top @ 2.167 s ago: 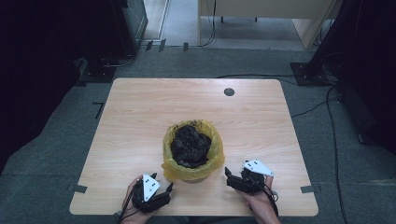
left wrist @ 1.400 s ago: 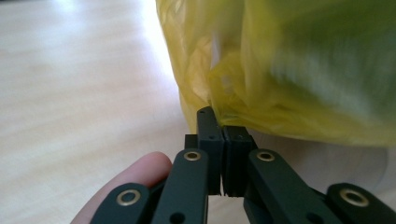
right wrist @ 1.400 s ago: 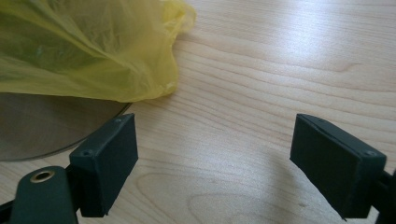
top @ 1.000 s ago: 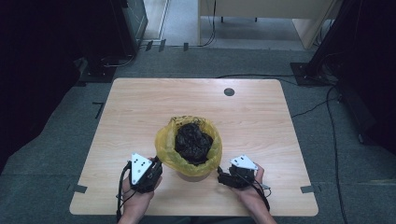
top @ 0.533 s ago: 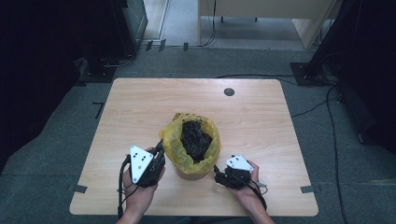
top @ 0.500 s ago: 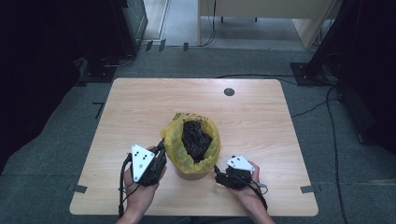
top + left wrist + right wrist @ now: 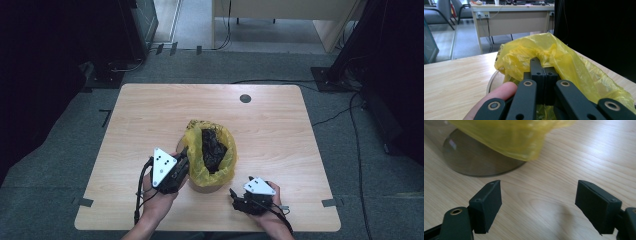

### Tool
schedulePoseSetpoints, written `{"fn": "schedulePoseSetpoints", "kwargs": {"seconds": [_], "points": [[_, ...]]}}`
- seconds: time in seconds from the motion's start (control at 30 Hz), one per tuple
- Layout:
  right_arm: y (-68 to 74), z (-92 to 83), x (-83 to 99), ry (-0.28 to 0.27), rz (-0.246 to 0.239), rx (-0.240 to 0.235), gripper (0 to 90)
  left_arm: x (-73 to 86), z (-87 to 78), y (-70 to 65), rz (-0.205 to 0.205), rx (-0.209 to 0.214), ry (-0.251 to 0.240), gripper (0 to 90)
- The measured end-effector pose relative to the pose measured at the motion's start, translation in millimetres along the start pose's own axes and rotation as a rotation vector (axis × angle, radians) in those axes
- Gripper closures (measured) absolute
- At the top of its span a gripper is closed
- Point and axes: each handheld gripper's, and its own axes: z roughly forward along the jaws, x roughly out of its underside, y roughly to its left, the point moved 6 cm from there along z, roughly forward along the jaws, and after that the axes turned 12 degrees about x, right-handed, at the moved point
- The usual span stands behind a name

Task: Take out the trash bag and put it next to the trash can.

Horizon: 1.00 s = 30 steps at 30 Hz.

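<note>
Nearest you, your right hand lies low at the front edge of the worktop, wrist coming in from the bottom of the high view, knuckles over the right gripper. That gripper points left and slightly away from you, toward the base of the bin. Its fingers are spread wide with only bare wood between them, and they have just been closing a little; nothing is pinched. In the right gripper view the bin's round grey base sits just beyond the fingertips, not touching them.

A little farther in, your left hand reaches up from the front edge, forearm angled to the right, palm wrapped under the left gripper. It is carried higher than the right one, with its grey three-cornered plate facing up, and it points right into the near left rim of the yellow bag. Your fingertip shows beside the gripper body in the left gripper view. Its fingers are pressed together on a fold of the yellow plastic, which bunches up around and beyond them.

The bag lines the bin, which stands near the middle of the worktop, a bit toward your side, between the two grippers. A dark crumpled mass fills the inside of the bag.
</note>
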Motion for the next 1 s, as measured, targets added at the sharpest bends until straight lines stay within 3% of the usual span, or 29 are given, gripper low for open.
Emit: {"fn": "schedulePoseSetpoints", "kwargs": {"seconds": [0.13,0.4,0.47,0.53,0.57,0.6,0.67,0.7,0.73,0.77,0.87,0.93,1.0], "points": [[7.0,2.9,-3.5,-0.014,-0.027,0.011,21.1,4.2,1.4,0.0,0.001,0.002,0.011,89.6],[5.9,16.6,-13.2,-0.020,-0.012,0.075,26.9,11.1,2.8,3.6,-0.014,0.003,0.033,89.4],[9.1,19.4,-16.1,-0.048,-0.059,0.111,31.9,11.7,2.7,4.4,-0.012,0.000,0.035,89.4],[10.0,19.6,-17.1,-0.063,-0.073,0.131,33.6,11.9,2.6,4.6,-0.012,-0.001,0.035,89.4],[10.9,18.6,-19.1,-0.106,-0.105,0.178,37.0,12.3,2.5,5.1,-0.012,-0.003,0.037,89.4],[10.9,18.6,-19.1,-0.106,-0.105,0.178,37.0,12.3,2.5,5.1,-0.012,-0.003,0.037,89.4],[11.4,14.4,-23.8,-0.183,-0.134,0.220,46.1,13.0,2.9,5.8,-0.018,0.001,0.039,89.4],[11.4,14.4,-23.8,-0.183,-0.134,0.220,46.1,13.0,2.9,5.8,-0.018,0.001,0.039,89.4],[12.3,12.7,-25.3,-0.210,-0.149,0.225,52.7,13.2,3.0,5.8,-0.020,0.003,0.040,89.4],[15.2,10.5,-27.2,-0.247,-0.184,0.222,66.8,13.5,2.9,5.8,-0.025,0.006,0.041,89.4],[18.8,11.1,-26.9,-0.249,-0.201,0.207,77.4,13.5,2.6,5.8,-0.027,0.008,0.040,89.4],[20.5,11.4,-27.4,-0.244,-0.172,0.192,88.2,13.2,1.9,5.7,-0.028,0.007,0.038,89.4],[19.8,10.5,-29.8,-0.237,-0.111,0.164,90.0,13.0,1.5,6.0,-0.028,0.008,0.038,89.4]]}}
